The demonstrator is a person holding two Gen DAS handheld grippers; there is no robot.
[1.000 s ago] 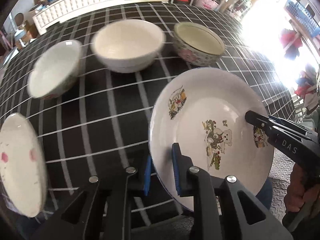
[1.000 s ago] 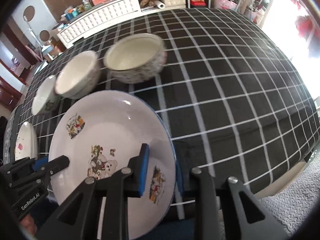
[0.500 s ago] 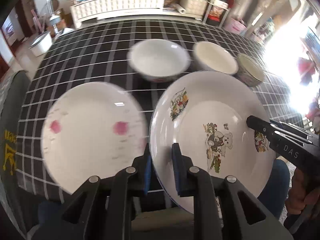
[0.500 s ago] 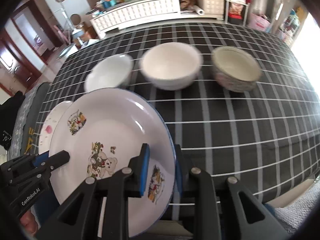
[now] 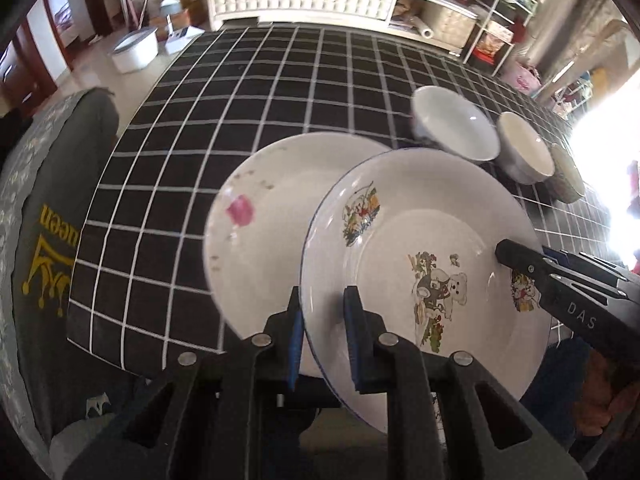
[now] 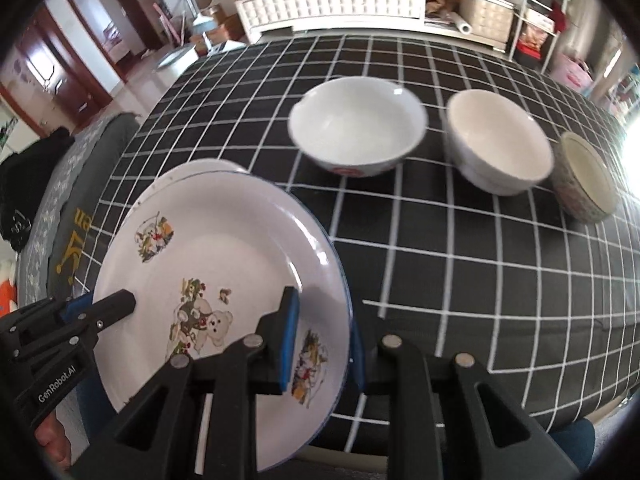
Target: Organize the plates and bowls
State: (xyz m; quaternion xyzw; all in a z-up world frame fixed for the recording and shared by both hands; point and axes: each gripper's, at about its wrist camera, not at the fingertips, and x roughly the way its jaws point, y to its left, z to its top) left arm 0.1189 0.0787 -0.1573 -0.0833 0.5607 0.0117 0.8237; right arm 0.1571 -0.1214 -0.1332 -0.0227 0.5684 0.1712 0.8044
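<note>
Cartoon plate (image 5: 420,240) is held in the air above the near edge of the worktop (image 5: 248,92), gripped from two sides. The left tongs (image 5: 322,336) are nearly closed and pinch its left rim between the blue pads (image 5: 296,334). The right tongs (image 6: 322,340) are also closed on the plate, at the opposite rim; one pad (image 6: 290,340) lies on the upper face, the other one is under the rim.

The plate is tilted a little and partly covers a second plate (image 5: 264,216), white with a pink mark, which lies flat on the black checked cloth near the worktop's near left corner. In the right wrist view only a thin strip of this second plate (image 6: 208,165) shows behind the held one.

Three bowls stand in a row more to the right on the worktop: a wide white bowl (image 6: 356,132), a deeper white bowl (image 6: 498,146) just beside it, and a patterned bowl (image 6: 586,178) closest to the right edge.
</note>
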